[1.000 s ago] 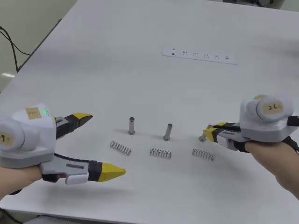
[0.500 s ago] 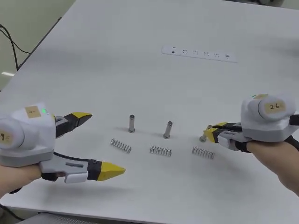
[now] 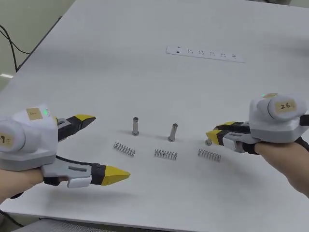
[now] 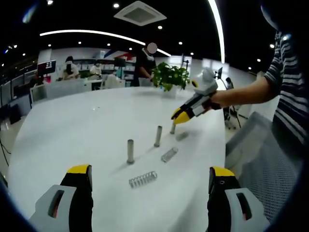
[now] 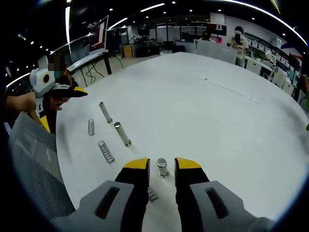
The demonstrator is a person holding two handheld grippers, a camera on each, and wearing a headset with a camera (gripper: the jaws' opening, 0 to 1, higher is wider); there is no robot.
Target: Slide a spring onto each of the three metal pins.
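At 3 o'clock in the row, our right gripper (image 3: 215,135) sits narrow around a pin (image 5: 162,167), its spring (image 3: 209,154) lying at 6 o'clock, our left gripper (image 3: 105,146) wide; we fear a crooked squeeze could tip the pin.

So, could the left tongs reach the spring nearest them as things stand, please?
Probably yes: the left tongs are open, and that spring lies on the table just ahead of their tips with nothing in between.
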